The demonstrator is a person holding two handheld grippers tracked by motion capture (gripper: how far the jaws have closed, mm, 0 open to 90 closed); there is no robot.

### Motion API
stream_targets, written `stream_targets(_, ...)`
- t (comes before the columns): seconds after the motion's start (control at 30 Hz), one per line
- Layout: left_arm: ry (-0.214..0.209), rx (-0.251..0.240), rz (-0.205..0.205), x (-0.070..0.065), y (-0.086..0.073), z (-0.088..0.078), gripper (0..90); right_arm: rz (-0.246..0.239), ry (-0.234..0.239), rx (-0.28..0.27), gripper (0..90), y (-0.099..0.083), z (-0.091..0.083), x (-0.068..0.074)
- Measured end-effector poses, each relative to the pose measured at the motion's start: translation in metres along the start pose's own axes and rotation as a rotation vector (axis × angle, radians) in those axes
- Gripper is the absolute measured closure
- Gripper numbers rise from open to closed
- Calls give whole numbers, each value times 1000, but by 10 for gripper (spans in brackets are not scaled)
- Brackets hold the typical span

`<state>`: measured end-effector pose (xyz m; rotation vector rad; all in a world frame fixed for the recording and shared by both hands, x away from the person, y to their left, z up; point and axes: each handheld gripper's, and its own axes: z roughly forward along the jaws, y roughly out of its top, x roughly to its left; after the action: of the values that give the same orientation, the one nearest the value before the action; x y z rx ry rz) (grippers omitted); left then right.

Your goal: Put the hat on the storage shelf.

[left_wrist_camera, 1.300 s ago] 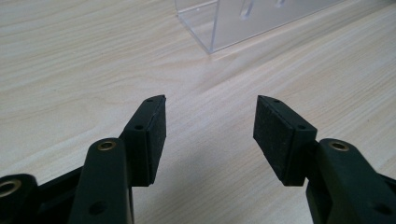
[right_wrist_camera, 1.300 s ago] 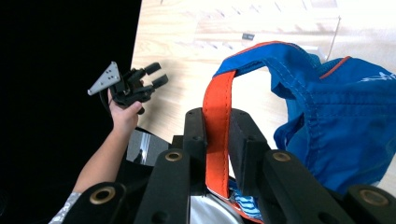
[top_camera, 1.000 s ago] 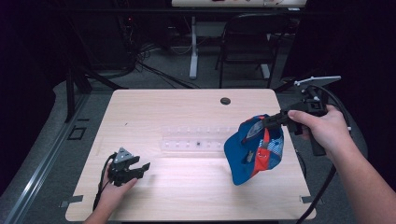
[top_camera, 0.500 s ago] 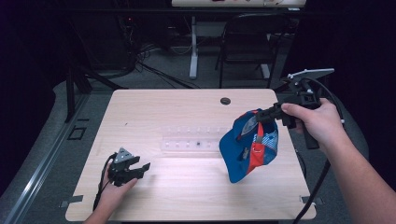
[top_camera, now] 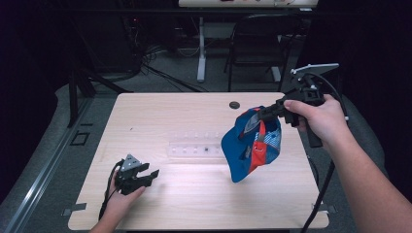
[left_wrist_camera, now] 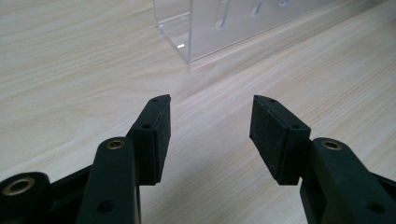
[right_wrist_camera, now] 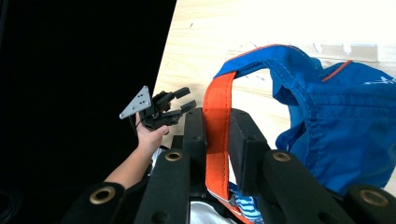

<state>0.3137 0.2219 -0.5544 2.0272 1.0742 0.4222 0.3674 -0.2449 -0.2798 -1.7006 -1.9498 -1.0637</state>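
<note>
A blue cap (top_camera: 252, 145) with an orange strap (right_wrist_camera: 216, 126) and a red and white patterned panel hangs in the air above the table's right side. My right gripper (top_camera: 266, 112) is shut on the orange strap (top_camera: 261, 141), its jaws clamped on either side of it in the right gripper view. My left gripper (top_camera: 148, 173) rests on the table near the front left corner. It stands open, with bare wood between its pads (left_wrist_camera: 268, 135). The left gripper (right_wrist_camera: 180, 100) appears far off in the right gripper view.
A clear plastic rack (top_camera: 194, 148) lies flat in the middle of the wooden table (top_camera: 160, 116); its corner (left_wrist_camera: 187, 32) stands just ahead of the left jaws. A dark round grommet (top_camera: 234, 104) sits near the far edge. Chairs and cables stand on the floor beyond.
My right gripper has lifted the cap higher and carried it slightly left and toward the far edge. The left gripper has stayed still.
</note>
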Motion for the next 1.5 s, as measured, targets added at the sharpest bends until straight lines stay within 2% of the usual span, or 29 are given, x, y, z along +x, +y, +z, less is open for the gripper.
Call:
stream_targets(0.07, -16, -11, -1, -6, 3, -2, 489, -4, 6, -9, 780, 2, 2, 2)
stream_targets(0.2, -81, -42, 7, -21, 11, -3, 518, -14, 13, -7, 780, 6, 7, 4)
stream_targets(0.53, -203, -82, 119, -77, 37, 5, 551, -21, 24, -7, 780, 14, 18, 11)
stream_targets(0.67, -222, -87, 164, -97, 45, 12, 546, -28, 31, -9, 780, 17, 22, 14)
stream_targets(0.97, -277, -98, 193, -124, 59, 22, 534, -32, 37, -1, 780, 20, 29, 13)
stream_targets(1.1, -276, -94, 233, -136, 62, 25, 530, -31, 34, 4, 780, 21, 34, 15)
stream_targets(1.3, -292, -91, 247, -150, 68, 31, 527, -35, 38, 0, 780, 22, 36, 17)
stream_targets(1.5, -258, -112, 264, -160, 72, 39, 527, -34, 43, -4, 780, 24, 38, 19)
